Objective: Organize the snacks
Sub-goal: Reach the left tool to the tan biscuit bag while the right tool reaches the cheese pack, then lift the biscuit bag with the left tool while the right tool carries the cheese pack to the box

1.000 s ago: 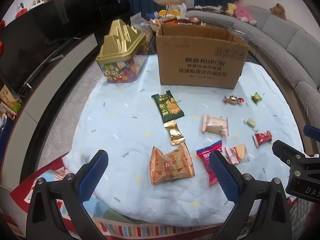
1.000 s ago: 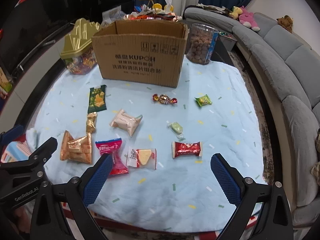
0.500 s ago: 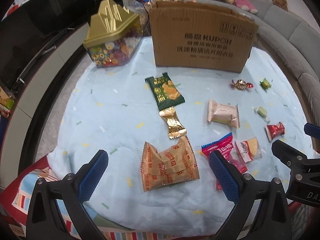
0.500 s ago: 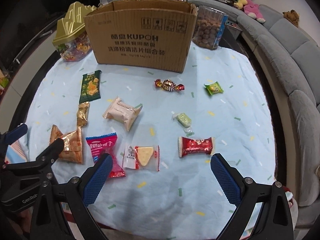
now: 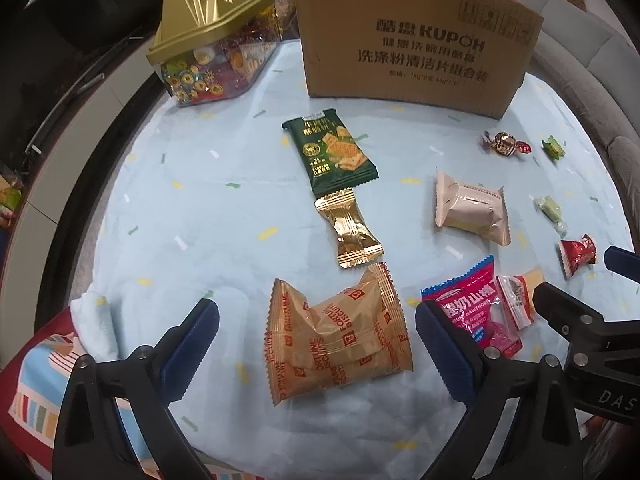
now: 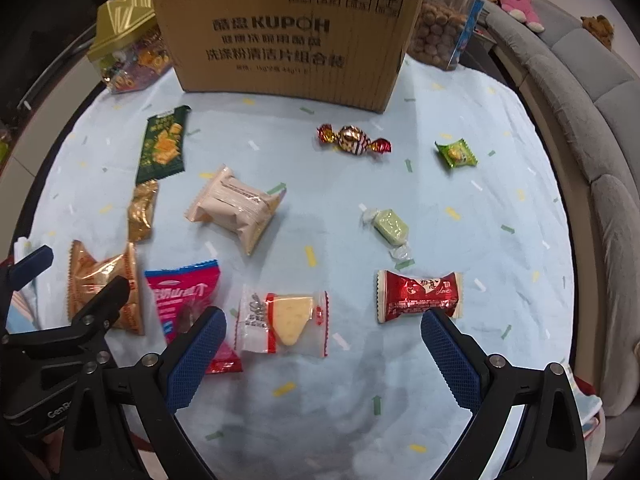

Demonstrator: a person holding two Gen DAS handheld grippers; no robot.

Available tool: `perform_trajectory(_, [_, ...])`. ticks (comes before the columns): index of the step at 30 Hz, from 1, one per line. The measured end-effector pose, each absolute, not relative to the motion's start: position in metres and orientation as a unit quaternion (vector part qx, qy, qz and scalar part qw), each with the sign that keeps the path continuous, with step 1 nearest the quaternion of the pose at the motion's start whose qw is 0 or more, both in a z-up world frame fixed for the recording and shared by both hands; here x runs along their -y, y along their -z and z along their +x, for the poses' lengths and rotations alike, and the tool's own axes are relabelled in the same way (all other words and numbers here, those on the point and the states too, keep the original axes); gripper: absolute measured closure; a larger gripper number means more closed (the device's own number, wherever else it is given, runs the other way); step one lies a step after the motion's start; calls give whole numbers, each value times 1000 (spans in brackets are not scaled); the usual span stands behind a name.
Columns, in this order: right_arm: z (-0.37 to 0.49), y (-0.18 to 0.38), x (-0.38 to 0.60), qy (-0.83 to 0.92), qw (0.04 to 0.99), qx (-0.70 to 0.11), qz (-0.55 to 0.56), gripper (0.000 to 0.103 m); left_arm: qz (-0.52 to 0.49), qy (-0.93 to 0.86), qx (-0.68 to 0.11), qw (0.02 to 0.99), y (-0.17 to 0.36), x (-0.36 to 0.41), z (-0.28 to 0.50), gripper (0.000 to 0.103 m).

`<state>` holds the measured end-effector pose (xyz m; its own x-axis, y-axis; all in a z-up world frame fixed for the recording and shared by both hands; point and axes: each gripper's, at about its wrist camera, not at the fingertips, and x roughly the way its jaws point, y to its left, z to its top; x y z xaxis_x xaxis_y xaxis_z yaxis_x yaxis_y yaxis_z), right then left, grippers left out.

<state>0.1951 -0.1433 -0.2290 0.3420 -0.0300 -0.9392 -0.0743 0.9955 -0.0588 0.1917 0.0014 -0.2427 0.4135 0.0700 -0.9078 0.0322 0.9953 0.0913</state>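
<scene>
Both tongs (image 5: 316,344) (image 6: 323,350) spread wide, empty

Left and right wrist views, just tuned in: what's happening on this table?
A person holds two grippers over loose snacks on a light blue cloth, with a cardboard box at the back. Both have open jaws and hold nothing. The left gripper is lined up on the orange biscuit pack. The right gripper sits over the cheese wedge packet, with the red candy by its right jaw. No snack is picked up yet.

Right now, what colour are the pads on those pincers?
Dark blue, finely textured pads on black arms; the right wrist view shows it best.
</scene>
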Motion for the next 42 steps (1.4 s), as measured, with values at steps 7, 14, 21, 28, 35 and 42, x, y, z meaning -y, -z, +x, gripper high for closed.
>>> perform_trajectory(7, [202, 244, 143, -19, 803, -594, -39, 4, 48, -11, -553, 832, 255, -3, 195, 5])
perform_trajectory(14, [205, 259, 137, -22, 791, -609, -49, 4, 46, -14, -562, 826, 264, -5, 199, 9])
perform_trajectory(21, [207, 269, 132, -24, 789, -611, -60, 8, 36, -6, -567, 823, 270, -8, 203, 17])
perform_trajectory(28, [199, 264, 126, -50, 793, -605, -47, 30, 31, 23, -560, 828, 265, -3, 203, 48])
perform_trajectory(35, [187, 258, 115, -62, 798, -598, -47, 52, 31, 33, -554, 831, 261, -4, 198, 60])
perform_trajectory(42, [183, 257, 112, -60, 803, -591, -41, 67, 37, 39, -544, 838, 255, -1, 192, 62])
